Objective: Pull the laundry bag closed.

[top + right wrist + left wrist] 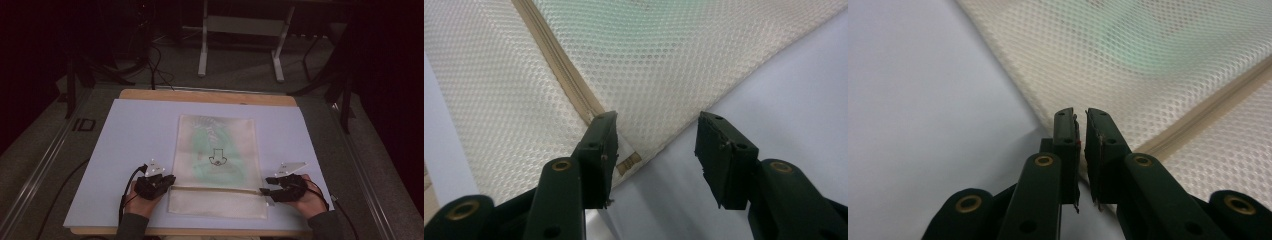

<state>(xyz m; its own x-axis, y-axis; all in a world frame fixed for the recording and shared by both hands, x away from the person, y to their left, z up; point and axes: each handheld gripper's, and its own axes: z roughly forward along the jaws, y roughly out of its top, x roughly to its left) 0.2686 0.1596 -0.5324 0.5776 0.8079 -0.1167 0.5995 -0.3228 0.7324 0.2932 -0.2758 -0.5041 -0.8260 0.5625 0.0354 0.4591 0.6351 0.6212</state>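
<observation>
A dim room is seen behind the counter (210,96), with a white frame stand (240,37) and dark cables (155,65) on the grey floor. The counter is covered by a pale blue mat (135,135), and nothing is placed between the grippers and the bag. A cream mesh bag (217,150) is laid flat in the middle of the mat, its zipper (215,188) running across near the person's edge. Something pale green is contained in the bag, blurred through the mesh, and a small dark printed mark is seen on it; no writing can be read. The left hand-held gripper (169,181) is held at the bag's left edge by the zipper, its jaws parted by a narrow slit with nothing gripped. The right hand-held gripper (266,190) is held at the zipper's right end, its jaws spread wide and empty.
</observation>
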